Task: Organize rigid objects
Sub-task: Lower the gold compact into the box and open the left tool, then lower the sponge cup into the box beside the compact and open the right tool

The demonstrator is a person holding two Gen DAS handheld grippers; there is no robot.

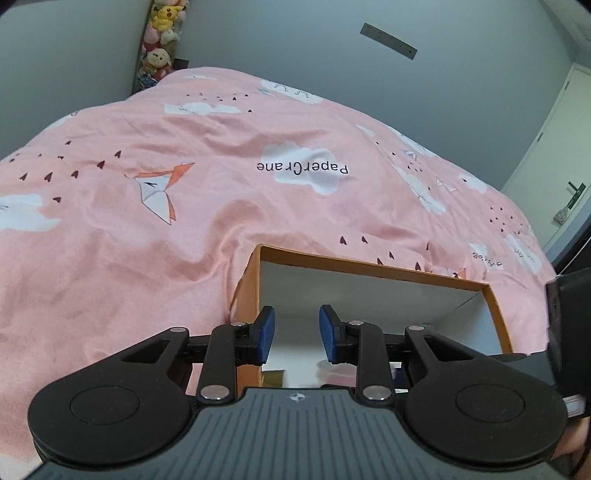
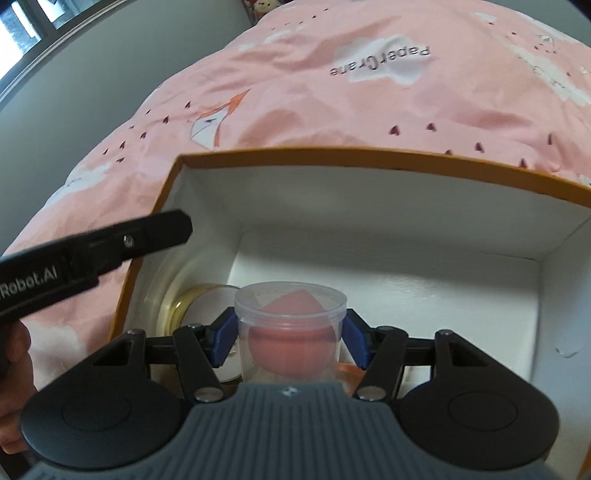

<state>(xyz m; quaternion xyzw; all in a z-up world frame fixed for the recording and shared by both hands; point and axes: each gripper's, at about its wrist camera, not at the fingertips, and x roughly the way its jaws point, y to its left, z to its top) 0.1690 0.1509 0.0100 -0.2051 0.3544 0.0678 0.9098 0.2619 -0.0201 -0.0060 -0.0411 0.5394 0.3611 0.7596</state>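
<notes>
An orange box with a white inside [image 2: 295, 153] lies on a pink bed; it also shows in the left wrist view [image 1: 373, 267]. My right gripper [image 2: 290, 338] is shut on a clear plastic jar [image 2: 291, 314] with a pink sponge inside, held over the box's near part. A round glass jar with a gold rim [image 2: 192, 299] lies in the box's left corner, beside the clear jar. My left gripper [image 1: 297, 330] is open and empty over the box's left part. Its arm [image 2: 92, 251] shows at the left of the right wrist view.
The pink quilt with clouds and paper cranes [image 1: 147, 184] covers the bed around the box. Stuffed toys [image 1: 162, 40] hang at the far wall. A door [image 1: 554, 155] stands at the right. A window [image 2: 29, 22] is at the far left.
</notes>
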